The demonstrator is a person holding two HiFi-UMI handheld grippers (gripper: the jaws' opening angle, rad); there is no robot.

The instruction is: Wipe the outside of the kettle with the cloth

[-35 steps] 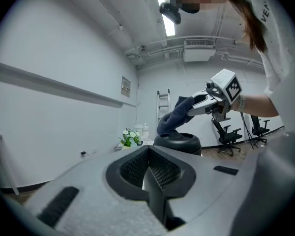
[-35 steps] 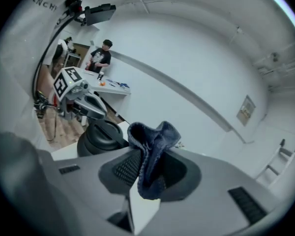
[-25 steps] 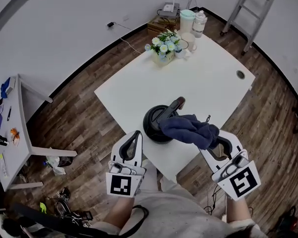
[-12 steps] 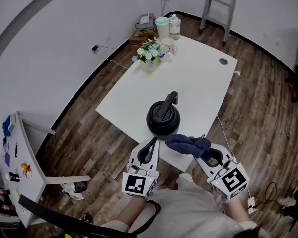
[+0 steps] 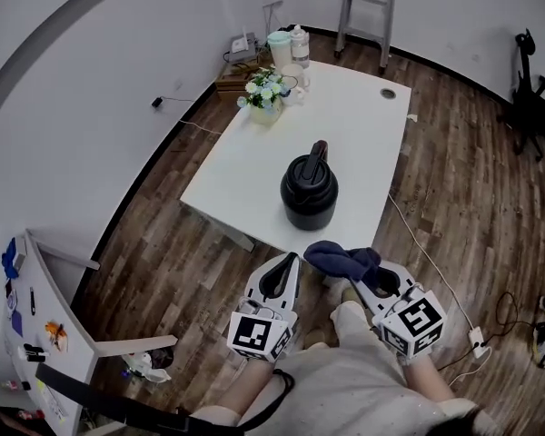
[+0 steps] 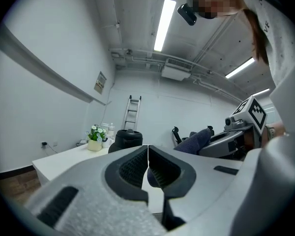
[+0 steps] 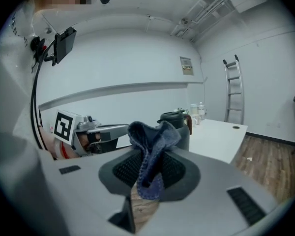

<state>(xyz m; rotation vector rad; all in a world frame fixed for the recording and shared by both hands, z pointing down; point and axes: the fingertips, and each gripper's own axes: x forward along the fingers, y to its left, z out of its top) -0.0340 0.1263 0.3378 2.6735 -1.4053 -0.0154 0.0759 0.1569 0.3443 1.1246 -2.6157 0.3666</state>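
Note:
A black kettle with a dark handle stands upright near the front edge of the white table; it also shows as a black kettle and, far off, a kettle. My right gripper is shut on a dark blue cloth, which bunches up between its jaws as the cloth. It hangs off the table's near edge, short of the kettle. My left gripper is shut with nothing in it, beside the right one.
A flower pot, a mint-lidded jar and a bottle stand at the table's far end. A ladder leans on the back wall. A second white table is at the left, cables on the wooden floor at right.
The view has pulled back from the table. Both grippers have come away from the kettle toward my body; the cloth has left the kettle's side and stays in the right gripper.

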